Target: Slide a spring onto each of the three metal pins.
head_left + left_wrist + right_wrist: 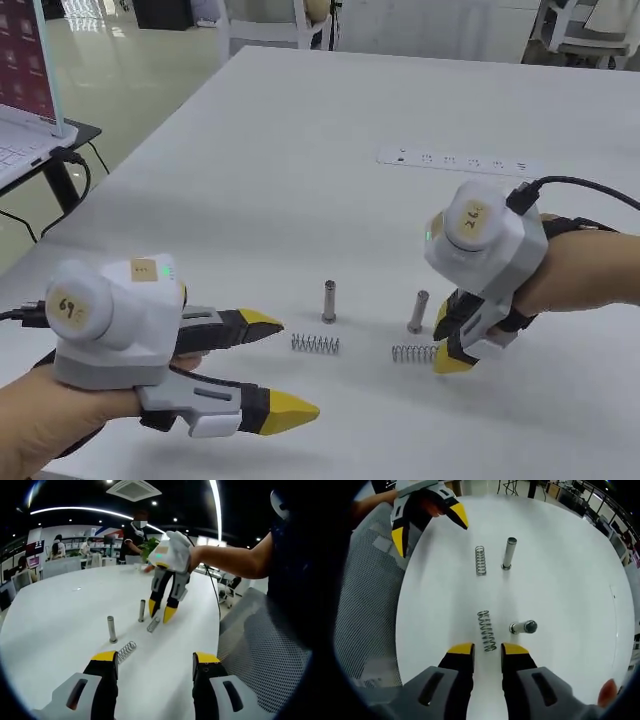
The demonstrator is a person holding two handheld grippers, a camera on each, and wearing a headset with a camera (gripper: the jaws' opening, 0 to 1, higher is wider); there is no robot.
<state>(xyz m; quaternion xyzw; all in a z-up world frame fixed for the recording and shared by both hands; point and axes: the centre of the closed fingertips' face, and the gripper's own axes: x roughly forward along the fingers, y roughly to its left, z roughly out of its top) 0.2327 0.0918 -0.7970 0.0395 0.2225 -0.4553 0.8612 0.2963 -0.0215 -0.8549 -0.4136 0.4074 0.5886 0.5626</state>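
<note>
Pointing steeply down at the white bench (300, 180), the right tongs (449, 340) were held part-way apart, with their yellow tips on either side of the near end of the right spring (413, 353). In the right gripper view the spring lay flat and ran away from the tongs, its end in the gap between the tips. Whether either tip touched it could not be made out. Just beside this spring stood the right pin (418, 312), upright and bare. The left pin (329, 301) also stood upright, a little way to the left, with the left spring (315, 344) lying flat on the bench just in front of it. The left tongs (285, 365) hovered low over the bench, spread wide and gripping nothing, their tips aimed toward the left spring. A white power strip (455, 160) lay farther back on the bench.
</note>
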